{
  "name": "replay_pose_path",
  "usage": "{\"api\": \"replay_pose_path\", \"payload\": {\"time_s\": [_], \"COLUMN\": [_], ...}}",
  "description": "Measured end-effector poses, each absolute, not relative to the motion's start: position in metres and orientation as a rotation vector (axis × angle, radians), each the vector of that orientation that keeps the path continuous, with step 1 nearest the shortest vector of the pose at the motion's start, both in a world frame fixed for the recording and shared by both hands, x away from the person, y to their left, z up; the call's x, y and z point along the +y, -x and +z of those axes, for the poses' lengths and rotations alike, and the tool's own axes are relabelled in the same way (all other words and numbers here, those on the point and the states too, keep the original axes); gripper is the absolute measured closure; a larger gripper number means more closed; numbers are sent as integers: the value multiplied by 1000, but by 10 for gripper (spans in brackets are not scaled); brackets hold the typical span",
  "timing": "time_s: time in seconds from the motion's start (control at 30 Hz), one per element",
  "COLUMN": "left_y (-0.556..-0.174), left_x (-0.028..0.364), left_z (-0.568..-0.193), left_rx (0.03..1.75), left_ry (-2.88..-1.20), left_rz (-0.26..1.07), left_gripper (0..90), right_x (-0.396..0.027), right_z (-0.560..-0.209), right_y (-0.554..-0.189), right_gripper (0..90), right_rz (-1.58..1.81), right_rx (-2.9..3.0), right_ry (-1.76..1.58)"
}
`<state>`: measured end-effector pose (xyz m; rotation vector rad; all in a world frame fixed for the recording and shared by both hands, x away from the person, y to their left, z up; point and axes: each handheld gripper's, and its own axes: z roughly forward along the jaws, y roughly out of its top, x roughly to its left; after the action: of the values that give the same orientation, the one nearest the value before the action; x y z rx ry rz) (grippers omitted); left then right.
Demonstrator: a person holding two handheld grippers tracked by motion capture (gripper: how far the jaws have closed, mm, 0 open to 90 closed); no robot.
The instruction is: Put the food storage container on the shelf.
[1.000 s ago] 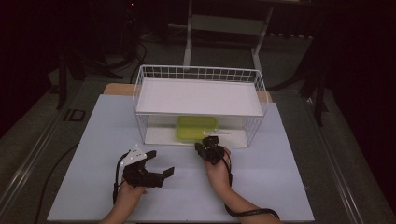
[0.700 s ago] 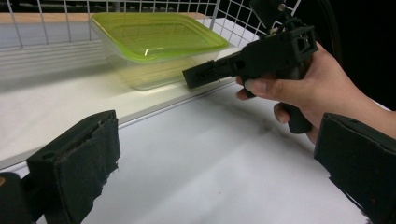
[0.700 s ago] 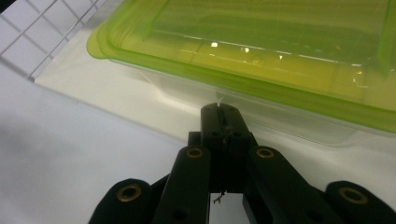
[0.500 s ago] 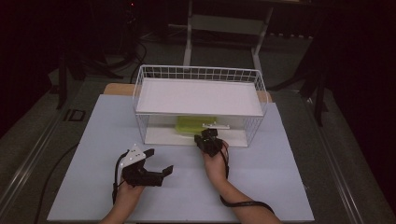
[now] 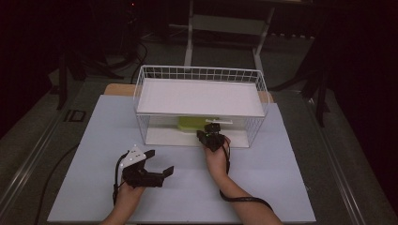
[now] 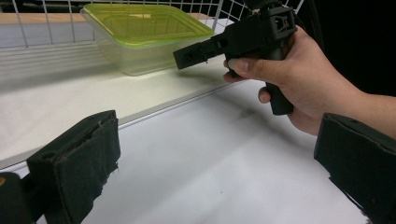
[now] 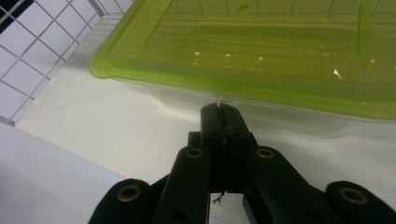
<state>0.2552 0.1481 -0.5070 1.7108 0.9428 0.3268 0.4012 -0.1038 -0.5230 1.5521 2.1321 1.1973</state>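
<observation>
Green-lidded container (image 7: 261, 60): it sits on the lower shelf (image 7: 116, 135) of the wire rack (image 5: 199, 75). My right gripper (image 7: 223, 122), jaws pressed together and empty, points at its wall; a push could slide it deeper, out of reach.

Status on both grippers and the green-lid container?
Right gripper shut, empty, tips at container on the rack's lower shelf. Left gripper open, idle. Path clear.
</observation>
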Motion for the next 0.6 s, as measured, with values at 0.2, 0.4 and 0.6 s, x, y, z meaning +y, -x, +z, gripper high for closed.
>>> {"api": "replay_pose_path", "payload": {"time_s": [0.2, 0.4, 0.6], "left_y": [-255, -254, -255], "left_x": [148, 148, 148], "left_z": [-508, -506, -505], "left_rx": [942, 916, 915], "left_ry": [-1721, -1709, -1699], "left_rz": [327, 311, 303], "left_gripper": [13, 13, 13], "right_x": [-101, -100, -106], "right_z": [-523, -517, -511], "right_y": [-400, -389, -372], "right_gripper": [894, 888, 859], "right_rz": [1194, 1186, 1192], "right_rx": [2135, 2172, 2213], "right_ry": [-1547, -1447, -1401]}}
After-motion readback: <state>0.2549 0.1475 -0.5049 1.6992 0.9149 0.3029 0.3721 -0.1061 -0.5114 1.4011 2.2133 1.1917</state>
